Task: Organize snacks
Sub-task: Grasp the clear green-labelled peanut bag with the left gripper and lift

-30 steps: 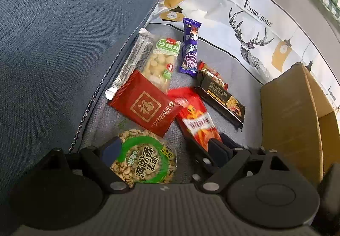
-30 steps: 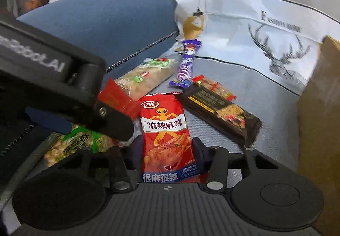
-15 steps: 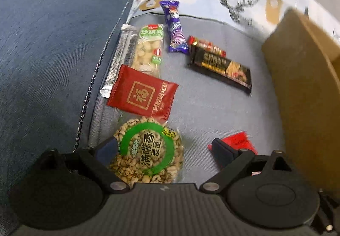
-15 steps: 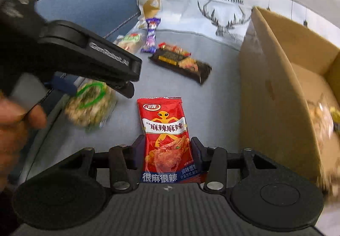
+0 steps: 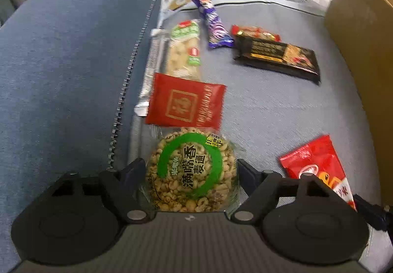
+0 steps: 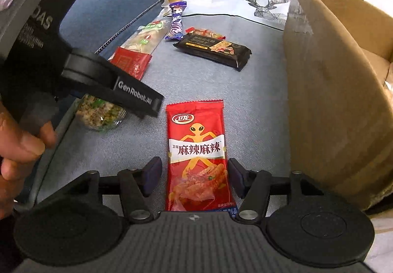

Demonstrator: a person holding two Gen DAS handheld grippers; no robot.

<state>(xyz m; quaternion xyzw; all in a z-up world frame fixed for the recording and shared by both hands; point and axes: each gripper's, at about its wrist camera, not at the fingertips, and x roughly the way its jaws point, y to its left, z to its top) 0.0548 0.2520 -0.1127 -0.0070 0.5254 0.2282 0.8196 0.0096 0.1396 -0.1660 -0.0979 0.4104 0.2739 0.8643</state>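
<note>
Left tongs (image 5: 190, 171) pinching round cereal pack (image 5: 192, 172); right tongs (image 6: 194, 177) spread w/ gaps around red spicy pack (image 6: 197, 157), just left of cardboard box (image 6: 326, 101).

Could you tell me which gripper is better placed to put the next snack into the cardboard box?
Right: the right gripper straddles the red spicy packet beside the cardboard box.

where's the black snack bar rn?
The black snack bar lies flat on the grey cushion, upper centre in the right wrist view, between the purple wrapper and the cardboard box, overlapping a small red packet.
</note>
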